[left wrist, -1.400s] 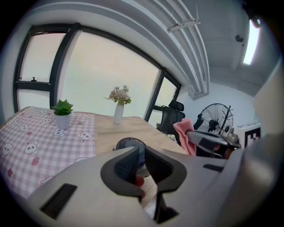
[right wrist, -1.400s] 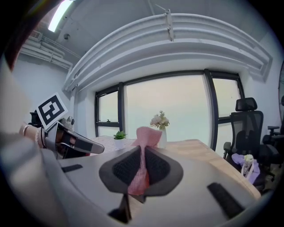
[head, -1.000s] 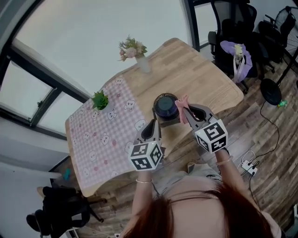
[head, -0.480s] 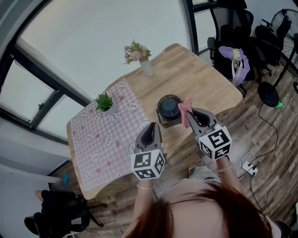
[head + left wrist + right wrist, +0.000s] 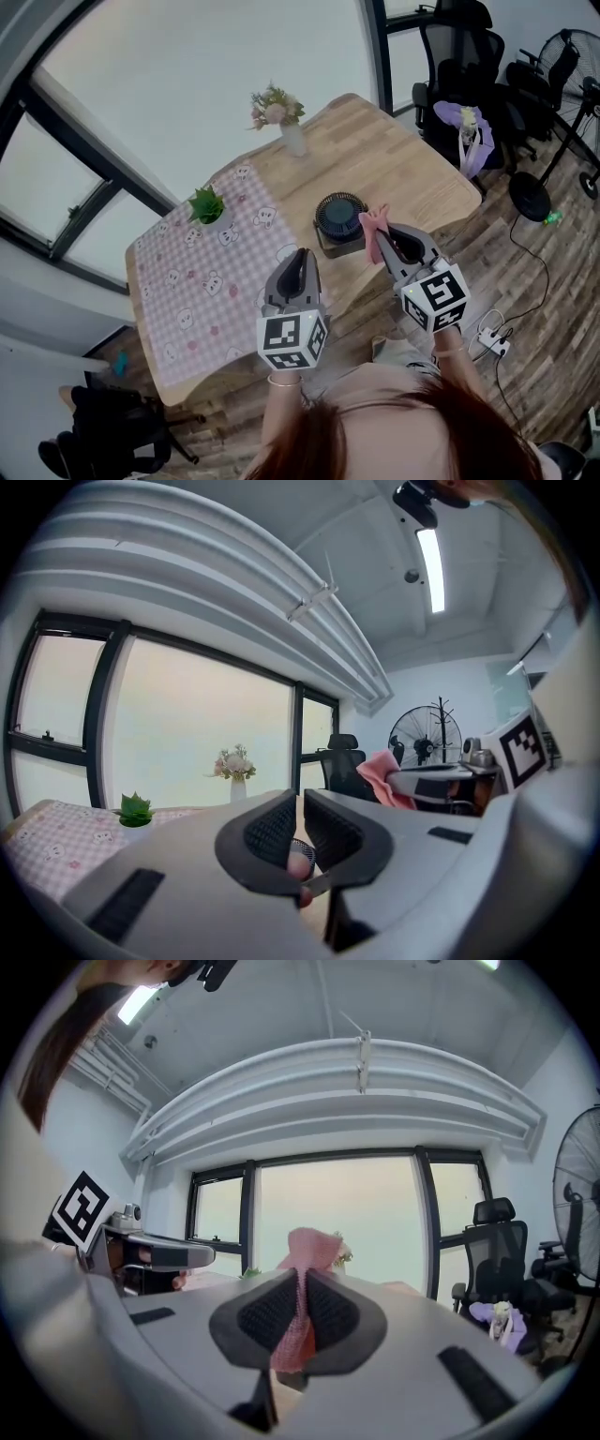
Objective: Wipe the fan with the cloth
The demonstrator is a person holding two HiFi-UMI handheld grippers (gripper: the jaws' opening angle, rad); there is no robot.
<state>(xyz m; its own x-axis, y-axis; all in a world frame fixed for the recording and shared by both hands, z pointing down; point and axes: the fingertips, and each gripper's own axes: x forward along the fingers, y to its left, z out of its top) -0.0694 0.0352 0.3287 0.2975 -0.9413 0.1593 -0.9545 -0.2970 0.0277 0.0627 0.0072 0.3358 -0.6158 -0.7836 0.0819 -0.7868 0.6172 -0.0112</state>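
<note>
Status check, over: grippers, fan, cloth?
Left gripper empty, jaws nearly together, short of the fan. Right gripper shut on pink cloth beside fan. Nothing in the way.

The cloth (image 5: 373,228) is pink, the fan (image 5: 339,214) dark, the tablecloth (image 5: 202,291) pink-checked.

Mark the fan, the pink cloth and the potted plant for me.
fan (image 5: 339,214), head view, top grille
pink cloth (image 5: 375,230), head view, bunched upper part
potted plant (image 5: 205,203), head view, green leaves

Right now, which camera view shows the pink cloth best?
The right gripper view: the pink cloth stands large, clamped between the jaws. The head view shows it small beside the fan; the left gripper view, a side glimpse.
</note>
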